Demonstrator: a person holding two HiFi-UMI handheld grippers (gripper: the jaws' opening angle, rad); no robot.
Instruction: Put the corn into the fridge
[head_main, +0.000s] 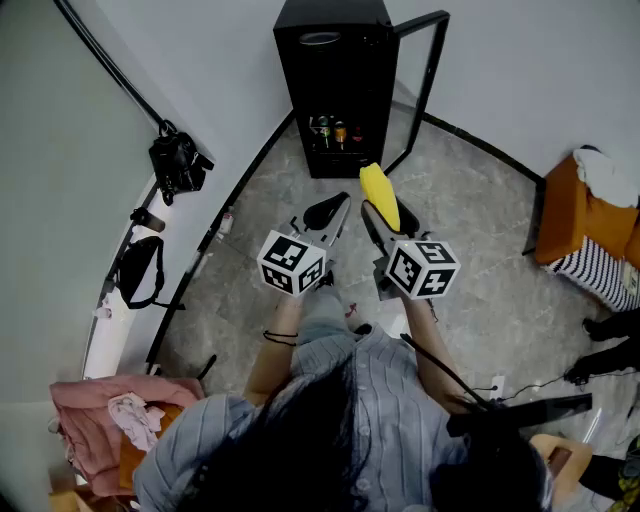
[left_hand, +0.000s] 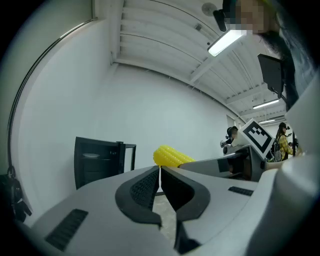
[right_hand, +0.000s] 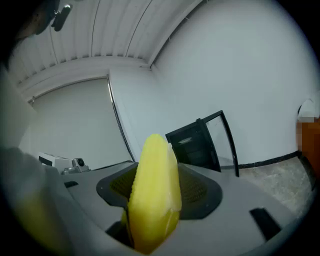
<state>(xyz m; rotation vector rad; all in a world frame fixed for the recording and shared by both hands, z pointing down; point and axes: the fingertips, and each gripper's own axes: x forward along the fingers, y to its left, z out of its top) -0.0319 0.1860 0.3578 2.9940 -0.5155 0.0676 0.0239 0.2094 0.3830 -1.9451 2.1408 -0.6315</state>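
A yellow ear of corn (head_main: 379, 196) is clamped between the jaws of my right gripper (head_main: 375, 207) and points toward the fridge. In the right gripper view the corn (right_hand: 152, 192) fills the gap between the pads. The small black fridge (head_main: 332, 85) stands ahead against the wall, its glass door (head_main: 420, 85) swung open to the right. Bottles (head_main: 335, 131) show on a shelf inside. My left gripper (head_main: 328, 210) is held beside the right one, its jaws shut with nothing between them. From the left gripper view the corn (left_hand: 171, 156) and the fridge (left_hand: 99, 159) appear beyond the closed jaws.
A black camera bag (head_main: 177, 162) hangs by the left wall, above a white ledge (head_main: 120, 300) with another black bag. An orange chair (head_main: 585, 225) with cloths stands at the right. A pink cloth (head_main: 115, 415) lies at lower left. Grey stone floor (head_main: 470, 215) spreads before the fridge.
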